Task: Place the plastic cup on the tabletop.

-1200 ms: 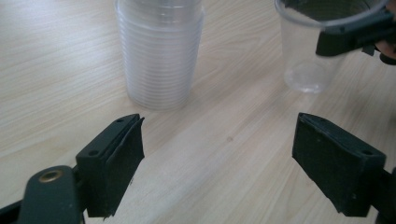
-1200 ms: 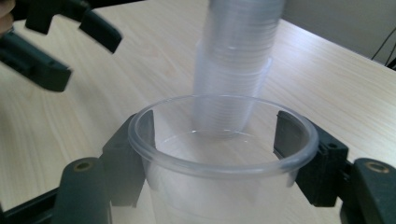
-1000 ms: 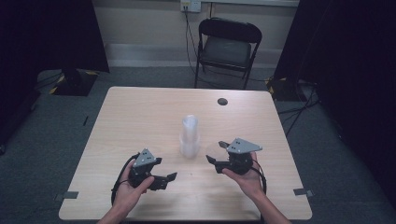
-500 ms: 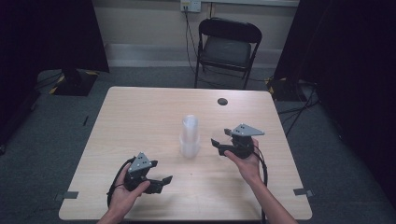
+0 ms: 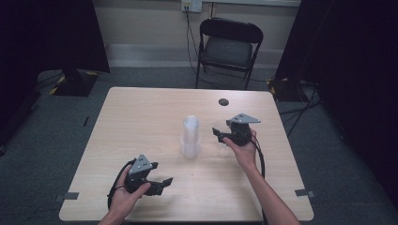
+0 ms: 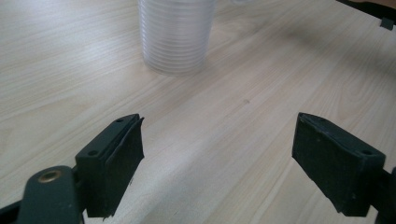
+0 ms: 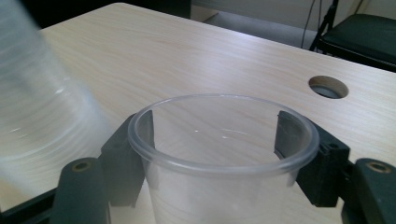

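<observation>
At the table's (image 5: pixel 141 112) seven o'clock, the left gripper (image 5: pixel 162 183) rests wide open and empty. The cup stack (image 5: pixel 190 137) stands centre. At three o'clock, the right gripper (image 5: pixel 219 135) clamps a single cup (image 7: pixel 223 140); setting it down apart from the stack likely follows.

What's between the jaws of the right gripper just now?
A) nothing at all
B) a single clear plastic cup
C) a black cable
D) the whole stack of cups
B: in the right gripper view a lone clear cup sits between the two black jaws of the right gripper, while the stack stands apart on the table.
</observation>
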Tool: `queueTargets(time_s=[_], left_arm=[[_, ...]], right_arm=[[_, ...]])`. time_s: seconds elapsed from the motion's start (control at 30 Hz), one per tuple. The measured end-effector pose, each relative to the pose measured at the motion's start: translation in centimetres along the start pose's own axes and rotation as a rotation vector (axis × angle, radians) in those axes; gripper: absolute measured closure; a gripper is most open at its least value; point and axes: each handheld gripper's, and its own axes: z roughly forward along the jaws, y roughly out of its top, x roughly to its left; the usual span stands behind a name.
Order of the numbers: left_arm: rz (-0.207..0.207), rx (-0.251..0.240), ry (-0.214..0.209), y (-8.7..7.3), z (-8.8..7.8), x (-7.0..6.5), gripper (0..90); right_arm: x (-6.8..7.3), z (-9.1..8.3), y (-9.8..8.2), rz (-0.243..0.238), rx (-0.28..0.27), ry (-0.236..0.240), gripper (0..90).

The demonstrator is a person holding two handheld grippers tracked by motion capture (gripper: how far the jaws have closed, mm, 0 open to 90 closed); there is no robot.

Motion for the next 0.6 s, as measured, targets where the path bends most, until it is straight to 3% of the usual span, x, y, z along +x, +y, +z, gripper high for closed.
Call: queueTargets(time_s=[0.2, 0.6], left_arm=[[0.003, 0.009, 0.001, -0.1, 0.1, 0.1, 16.5], [0.009, 0.027, -0.005, -0.4, 0.5, -0.1, 17.2]], right_arm=[[-1.3, 1.7, 0.2, 0.031, 0.009, -0.036, 28.2], [-1.1, 4.1, 0.3, 0.026, 0.009, -0.044, 27.0]])
